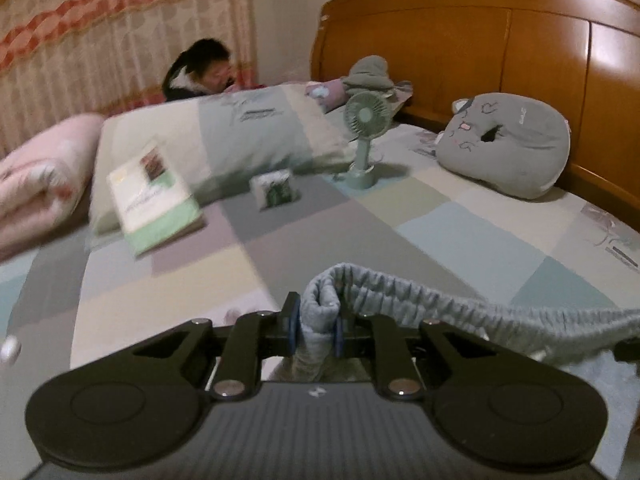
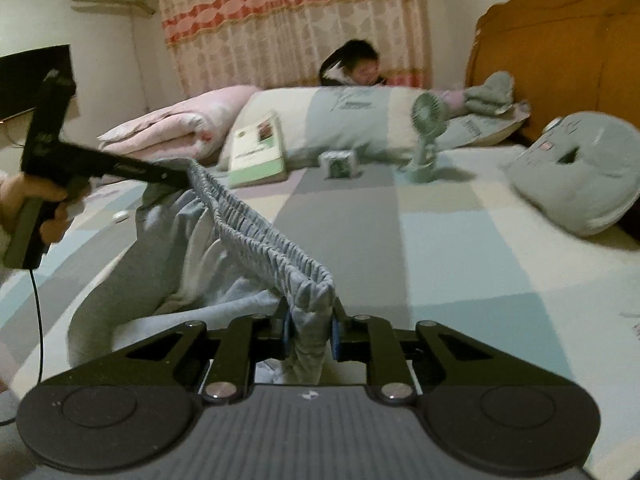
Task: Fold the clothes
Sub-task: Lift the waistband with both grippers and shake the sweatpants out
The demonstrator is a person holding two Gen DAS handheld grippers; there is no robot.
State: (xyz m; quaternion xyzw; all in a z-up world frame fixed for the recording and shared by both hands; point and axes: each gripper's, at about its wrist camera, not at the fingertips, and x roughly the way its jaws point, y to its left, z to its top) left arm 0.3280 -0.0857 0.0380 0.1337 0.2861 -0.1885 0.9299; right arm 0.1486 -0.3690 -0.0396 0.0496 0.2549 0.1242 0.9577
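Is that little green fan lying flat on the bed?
No, the fan stands upright on its round base on the patchwork bedspread, just in front of the pillow.

Black left gripper point(image 2: 176, 178), blue-padded jaws, silver screws.

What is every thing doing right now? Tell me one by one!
Left gripper: shut on the waistband.
Right gripper: shut on the waistband.
Grey pants' waistband: lifted, stretched between both grippers.
Pants' legs: hanging down onto the bed.
Green fan: standing upright; blades too blurry to tell if spinning.
Book: closed, leaning on the pillow.
Grey cat cushion: lying near the headboard.
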